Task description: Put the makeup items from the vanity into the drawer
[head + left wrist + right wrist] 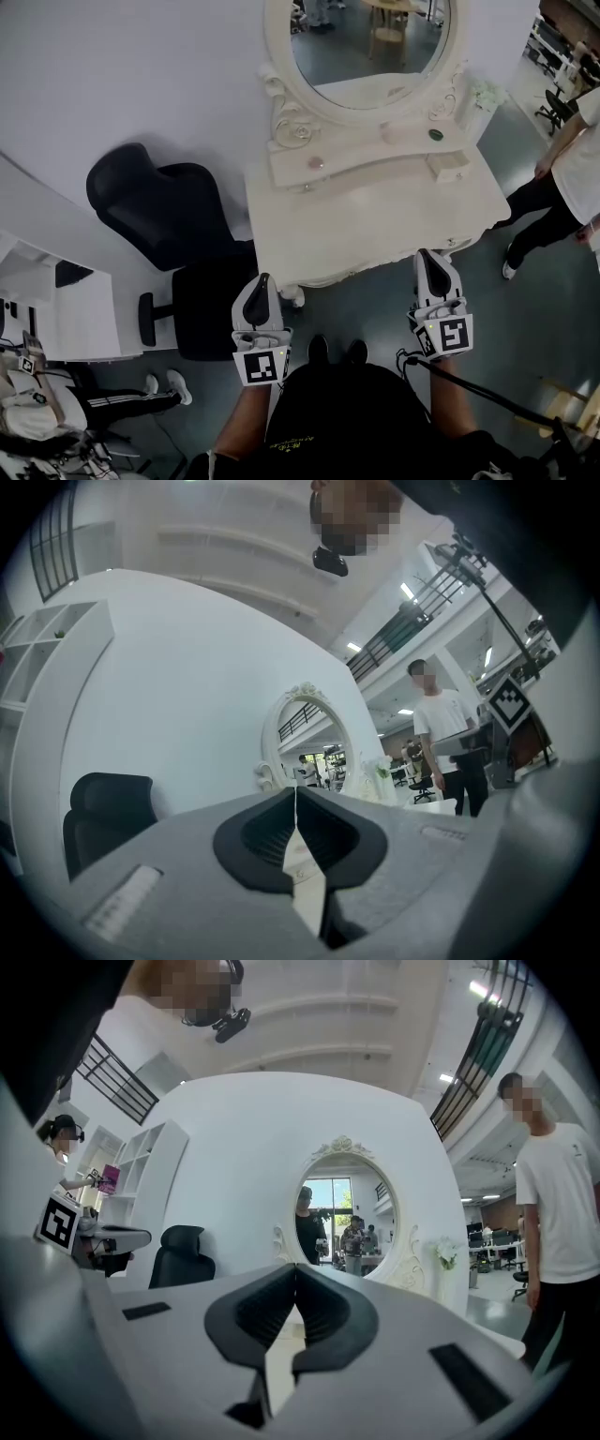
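Nearest, black-clothed torso (342, 412) with both forearms out. Left gripper (265, 277) and right gripper (424, 253) just short of front edge of cream-white ornate vanity surface (375, 225); fingers (267, 832) of each clenched tip to tip, nothing between. Makeup items on raised shelf (375, 155) under oval mirror (370, 37), well apart from both grippers: pink round pot (317, 162), pale pink jar (386, 131), dark green round compact (436, 134). Small white drawer (451, 167) at shelf's right end. Black office chair (159, 202) left of vanity.
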`<state>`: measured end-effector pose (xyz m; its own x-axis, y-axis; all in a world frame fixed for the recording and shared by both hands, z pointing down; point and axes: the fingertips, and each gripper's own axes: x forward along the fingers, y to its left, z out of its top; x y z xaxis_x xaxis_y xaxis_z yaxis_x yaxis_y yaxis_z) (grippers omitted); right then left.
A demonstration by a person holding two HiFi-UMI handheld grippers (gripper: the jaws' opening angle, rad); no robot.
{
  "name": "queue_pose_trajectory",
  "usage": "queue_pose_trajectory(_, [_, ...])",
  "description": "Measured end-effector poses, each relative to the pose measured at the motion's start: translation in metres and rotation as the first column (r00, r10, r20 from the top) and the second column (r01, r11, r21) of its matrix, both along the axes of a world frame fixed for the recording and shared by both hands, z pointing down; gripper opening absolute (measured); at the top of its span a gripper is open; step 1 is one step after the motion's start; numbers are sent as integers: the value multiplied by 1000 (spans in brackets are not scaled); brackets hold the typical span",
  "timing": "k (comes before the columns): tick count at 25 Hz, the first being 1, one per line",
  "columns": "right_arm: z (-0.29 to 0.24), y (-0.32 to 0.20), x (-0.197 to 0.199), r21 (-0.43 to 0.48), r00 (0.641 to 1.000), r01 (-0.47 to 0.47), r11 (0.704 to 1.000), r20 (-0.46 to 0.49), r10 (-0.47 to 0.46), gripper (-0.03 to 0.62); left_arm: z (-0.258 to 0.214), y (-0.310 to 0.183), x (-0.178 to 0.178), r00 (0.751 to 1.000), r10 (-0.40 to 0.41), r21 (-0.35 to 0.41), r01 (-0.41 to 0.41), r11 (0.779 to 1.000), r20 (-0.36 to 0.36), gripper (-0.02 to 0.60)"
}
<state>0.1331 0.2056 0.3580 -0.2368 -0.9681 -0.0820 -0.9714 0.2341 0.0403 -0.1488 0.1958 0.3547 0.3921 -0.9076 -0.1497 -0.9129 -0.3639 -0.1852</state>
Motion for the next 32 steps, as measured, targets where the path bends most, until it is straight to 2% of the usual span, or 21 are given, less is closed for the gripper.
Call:
queue_pose_trajectory(5, [5, 0, 14, -4, 1000, -7, 1000, 1, 7, 4, 6, 0, 10, 1000, -9, -16, 9, 1000, 9, 23])
queue_pose_trajectory(11, [7, -5, 32, 10, 1000, 25, 1000, 1, -25, 5, 10, -1, 24, 998, -47, -35, 48, 998, 27, 23])
queue_pose_trajectory(16, [15, -23, 46, -8, 999, 35, 999, 6, -35, 5, 16, -17, 30, 997, -69, -44, 70, 997, 31, 23])
queue_pose_trajectory(23, [26, -97, 43, -16, 999, 30, 999, -17, -31, 5, 36, -89, 21, 997, -66, -77, 70, 995, 47, 23])
queue_pose_trajectory(26, [13, -142, 35, 4, 999, 34, 999, 2, -34, 5, 32, -129, 9, 998, -62, -75, 64, 995, 29, 23])
queue_pose_trajectory(28, [-6, -173, 24, 40, 997, 67, 997, 31, -69, 10, 28, -152, 4, 998, -54, -71, 55, 996, 18, 23])
queue_pose_trajectory(29, [-17, -187, 16, 61, 994, 93, 994, 48, -96, 38, 27, -162, 1, 999, -48, -74, 49, 996, 22, 23])
queue_pose_trajectory(30, [-27, -201, 8, 82, 990, 122, 989, 58, -127, 152, 28, -170, -1, 999, -41, -76, 43, 996, 30, 23])
queue_pose_trajectory(31, [-38, -214, -1, 104, 986, 148, 983, 57, -155, 192, 28, -178, -5, 999, -37, -79, 40, 996, 36, 23])
queue_pose_trajectory(32, [-47, -225, -10, 124, 983, 171, 977, 52, -178, 194, 28, -186, -9, 999, -37, -83, 40, 996, 34, 23])
